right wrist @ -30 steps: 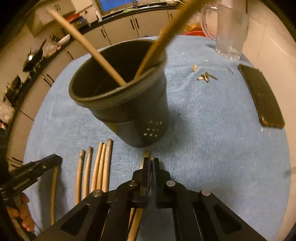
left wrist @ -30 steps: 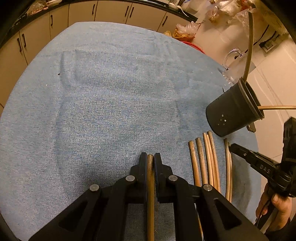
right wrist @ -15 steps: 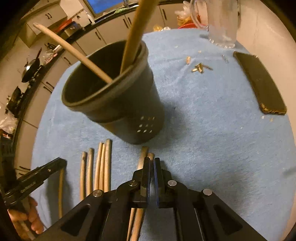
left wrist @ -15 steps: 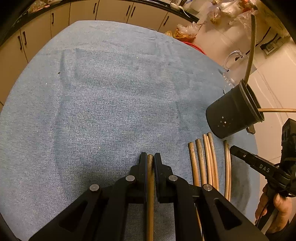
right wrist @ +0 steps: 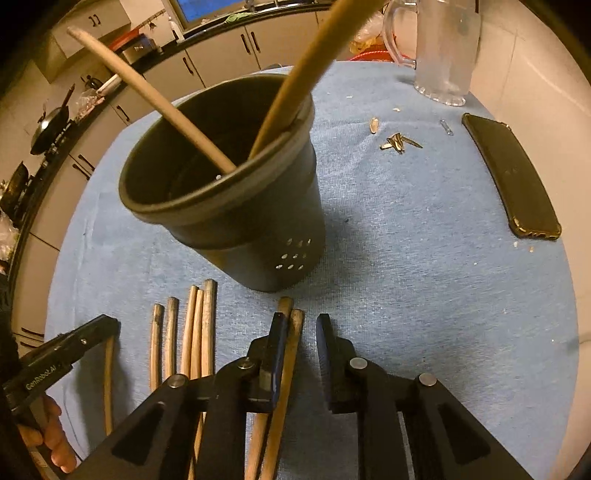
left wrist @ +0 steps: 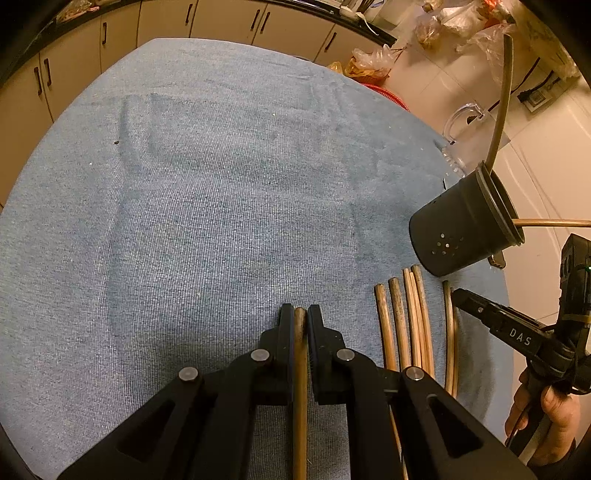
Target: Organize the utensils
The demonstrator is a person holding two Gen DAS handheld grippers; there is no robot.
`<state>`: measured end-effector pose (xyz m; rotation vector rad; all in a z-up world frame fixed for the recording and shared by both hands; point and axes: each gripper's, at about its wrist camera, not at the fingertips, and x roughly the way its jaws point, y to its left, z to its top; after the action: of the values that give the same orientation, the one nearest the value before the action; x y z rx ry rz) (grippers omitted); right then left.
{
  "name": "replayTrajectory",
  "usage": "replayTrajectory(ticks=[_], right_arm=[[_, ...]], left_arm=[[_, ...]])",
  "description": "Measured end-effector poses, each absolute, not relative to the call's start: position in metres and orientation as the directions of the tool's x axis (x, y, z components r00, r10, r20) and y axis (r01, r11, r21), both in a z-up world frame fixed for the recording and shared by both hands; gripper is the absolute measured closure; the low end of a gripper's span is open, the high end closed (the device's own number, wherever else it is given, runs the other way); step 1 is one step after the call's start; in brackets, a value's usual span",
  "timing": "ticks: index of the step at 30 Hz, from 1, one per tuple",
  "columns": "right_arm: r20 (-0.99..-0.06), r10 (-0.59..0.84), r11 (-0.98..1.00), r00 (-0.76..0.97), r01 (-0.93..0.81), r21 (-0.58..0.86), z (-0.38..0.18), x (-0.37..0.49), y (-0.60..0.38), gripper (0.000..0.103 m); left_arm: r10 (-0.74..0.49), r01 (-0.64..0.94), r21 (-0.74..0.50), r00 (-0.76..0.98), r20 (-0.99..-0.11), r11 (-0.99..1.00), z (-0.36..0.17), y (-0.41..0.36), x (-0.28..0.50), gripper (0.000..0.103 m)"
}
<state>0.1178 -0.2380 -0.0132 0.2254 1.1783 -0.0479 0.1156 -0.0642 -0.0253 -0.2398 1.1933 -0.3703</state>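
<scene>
My left gripper [left wrist: 300,314] is shut on one brown chopstick [left wrist: 300,354], low over the blue cloth [left wrist: 184,221]. To its right, several loose chopsticks [left wrist: 402,325] lie side by side on the cloth. A black perforated holder [right wrist: 229,206] stands behind them with two chopsticks [right wrist: 295,81] leaning in it. In front of the holder, my right gripper [right wrist: 301,319] has its jaws opening. Two chopsticks [right wrist: 293,339] lie under it, one against the left finger and clear of the right one. The left wrist view shows the holder [left wrist: 465,229] and the right gripper [left wrist: 461,295] at the right edge.
A dark phone [right wrist: 513,177] lies on the cloth at the right, with small metal scraps [right wrist: 399,142] beside it. A clear glass jug [right wrist: 443,48] stands behind at the table's far edge. Kitchen cabinets [left wrist: 221,18] run beyond the table. A hand [left wrist: 546,417] holds the right gripper.
The right gripper's jaws have parted from shut, leaving a gap beside the chopstick. The left gripper has kept still, with its chopstick held as before.
</scene>
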Motion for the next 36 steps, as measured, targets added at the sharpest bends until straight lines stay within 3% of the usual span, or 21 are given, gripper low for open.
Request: replayTrajectory(ticks=[12,14,26,36], right_arm=[[-0.932,-0.013,0.993,0.363,0.114,0.031,-0.017,0.117,-0.213,0.084],[-0.927,-0.014,0.992,0.375,0.122,0.035,-0.016,0.119,-0.214,0.089],[-0.877,0.197,0.953,0.438,0.124,0.276,0.004,0.079,-0.261,0.095],[-0.834,0.244,0.945,0.494,0.072,0.319,0.032,0.041,-0.268,0.095]], left_arm=[[-0.4,0.154,-0.369,0.32,-0.859,0.917,-0.025,-0.067,0.116,0.094],[-0.407,0.152,-0.377,0.314,-0.858,0.913,-0.025,-0.066,0.117,0.094],[-0.427,0.124,-0.408,0.247,-0.87,0.904,-0.026,-0.065,0.139,0.094],[-0.388,0.118,-0.37,0.212,-0.897,0.921,-0.023,-0.081,0.158,0.094]])
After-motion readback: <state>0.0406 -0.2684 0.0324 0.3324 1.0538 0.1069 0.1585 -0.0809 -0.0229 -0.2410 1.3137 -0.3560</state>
